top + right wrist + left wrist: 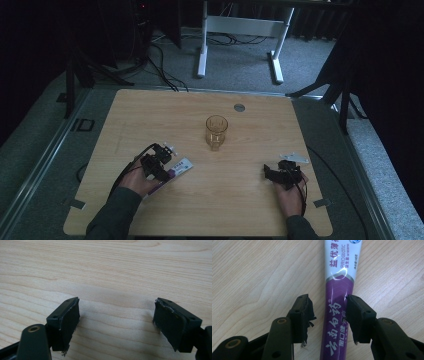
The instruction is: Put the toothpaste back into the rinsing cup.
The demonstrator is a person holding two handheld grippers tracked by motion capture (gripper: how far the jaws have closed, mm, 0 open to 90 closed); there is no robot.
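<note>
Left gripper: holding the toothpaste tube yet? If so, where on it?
Not yet. The left gripper straddles the toothpaste tube at its purple section; a gap remains on one side. Right gripper holds nothing.

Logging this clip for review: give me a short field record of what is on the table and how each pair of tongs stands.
surface: wooden table
in hand: toothpaste tube, purple and white, lying flat
left tongs: open, astride the tube's purple end; right pad at the tube's edge, a gap at the left pad
right tongs: open, nothing between them, over bare wood
other item: glass cup, upright near table centre, apart from both tongs
tube lifted: not yet
</note>
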